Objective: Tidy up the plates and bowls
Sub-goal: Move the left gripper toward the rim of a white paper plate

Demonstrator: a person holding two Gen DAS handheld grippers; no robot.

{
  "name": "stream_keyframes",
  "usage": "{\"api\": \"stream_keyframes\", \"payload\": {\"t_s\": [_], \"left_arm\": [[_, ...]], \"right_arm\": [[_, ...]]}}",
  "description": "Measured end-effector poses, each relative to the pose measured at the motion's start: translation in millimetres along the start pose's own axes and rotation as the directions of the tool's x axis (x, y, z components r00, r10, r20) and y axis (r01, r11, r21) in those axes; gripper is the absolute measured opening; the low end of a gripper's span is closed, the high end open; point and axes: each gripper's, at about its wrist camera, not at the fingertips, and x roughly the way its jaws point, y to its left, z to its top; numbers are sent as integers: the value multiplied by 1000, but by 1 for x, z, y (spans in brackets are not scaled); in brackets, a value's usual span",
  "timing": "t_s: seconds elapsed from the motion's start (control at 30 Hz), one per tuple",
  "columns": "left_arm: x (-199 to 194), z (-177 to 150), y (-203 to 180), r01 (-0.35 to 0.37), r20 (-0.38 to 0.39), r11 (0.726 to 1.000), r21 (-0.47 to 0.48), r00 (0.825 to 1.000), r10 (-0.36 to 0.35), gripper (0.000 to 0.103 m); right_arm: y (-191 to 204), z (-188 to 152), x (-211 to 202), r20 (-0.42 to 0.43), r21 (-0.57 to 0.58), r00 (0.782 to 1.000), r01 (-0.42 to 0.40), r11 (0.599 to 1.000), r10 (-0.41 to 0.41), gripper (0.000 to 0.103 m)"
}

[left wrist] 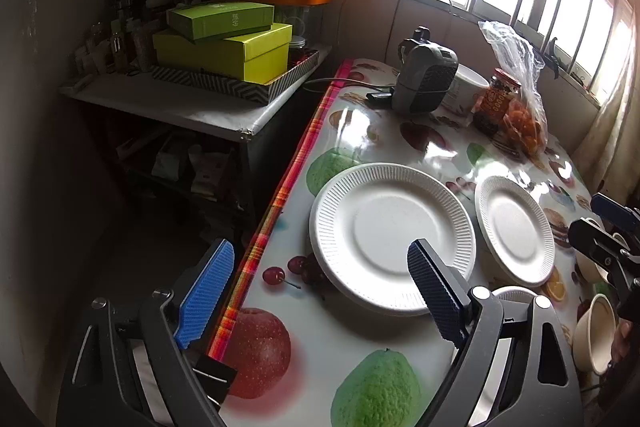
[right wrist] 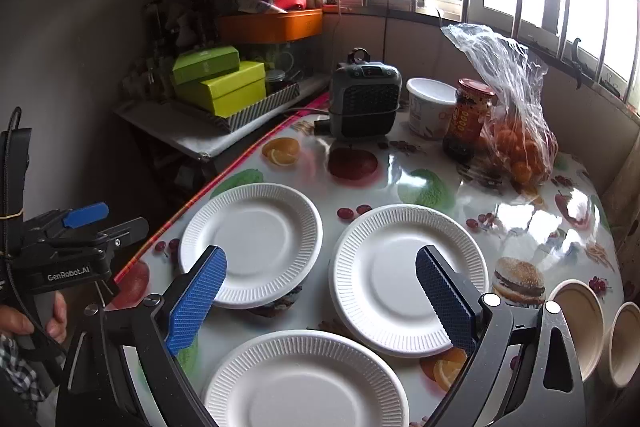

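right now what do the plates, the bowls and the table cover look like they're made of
Plates: probably pressed paper or pulp, matte white, with fine ribbed rims.
Bowls: likely similar disposable pulp or paper, beige, dull, thin-walled.
Table cover: looks like glossy plastic or vinyl with printed fruit; window glare reflects sharply off it.

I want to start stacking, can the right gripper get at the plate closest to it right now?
Probably yes. The right gripper is open above the nearest plate, nothing lies on that plate, and its rim looks clear of the other plates.
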Motion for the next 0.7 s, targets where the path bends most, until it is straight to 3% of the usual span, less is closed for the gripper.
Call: {"api": "stream_keyframes", "payload": {"t_s": [0.27,0.37,0.43,0.5,0.6,0.7], "left_arm": [[23,13,8,26,-42,1000,-1,999,-26,89],[38,13,13,67,-98,997,-39,993,-71,79],[45,13,16,98,-116,993,-63,988,-105,78],[51,11,16,81,-128,994,-69,988,-89,78],[61,11,18,94,-147,991,-91,983,-106,78],[71,10,21,112,-170,986,-122,977,-131,71]], "right_arm": [[4,24,61,-132,32,988,-78,996,81,94],[1,27,84,-186,68,978,-87,994,98,88],[0,27,98,-211,69,973,-78,995,91,83],[1,26,109,-232,54,970,-66,996,77,78],[-1,23,120,-247,52,966,-67,996,78,76],[-8,23,128,-255,78,962,-77,994,94,75]]}}
